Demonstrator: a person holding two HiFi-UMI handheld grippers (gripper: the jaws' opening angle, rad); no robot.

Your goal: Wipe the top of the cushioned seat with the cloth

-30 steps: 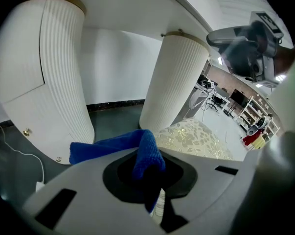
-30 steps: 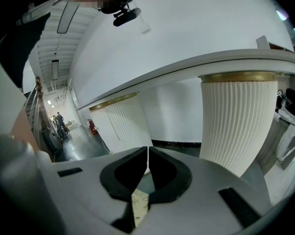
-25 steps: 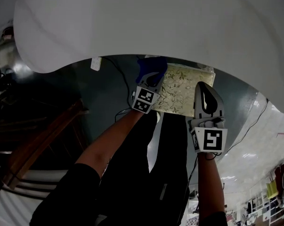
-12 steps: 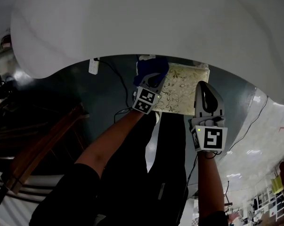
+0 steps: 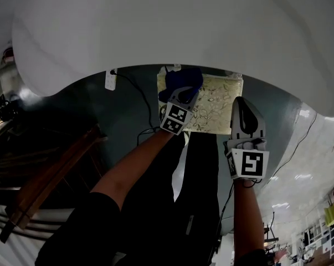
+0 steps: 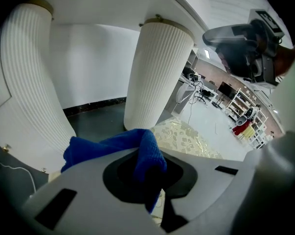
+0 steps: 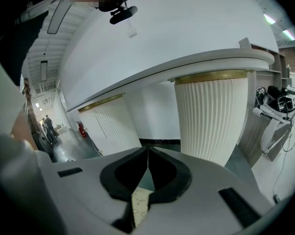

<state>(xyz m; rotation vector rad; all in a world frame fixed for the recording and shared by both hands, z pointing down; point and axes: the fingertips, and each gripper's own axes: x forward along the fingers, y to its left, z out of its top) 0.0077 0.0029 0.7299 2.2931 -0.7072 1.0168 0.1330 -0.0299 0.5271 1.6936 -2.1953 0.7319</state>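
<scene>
The left hand-held gripper (image 5: 180, 93) pinches the blue cloth (image 5: 181, 78) at the far left corner of the cushioned seat (image 5: 215, 101). The unwiped top stretches rightward from it. The right hand-held gripper (image 5: 240, 103), pressed together and empty, hovers beside the seat's right edge.

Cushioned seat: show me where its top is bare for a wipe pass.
Bare: the patterned middle of the cushioned seat, between the blue cloth in the left gripper and the right gripper. Crowded: the seat corner under that cloth and gripper.
</scene>
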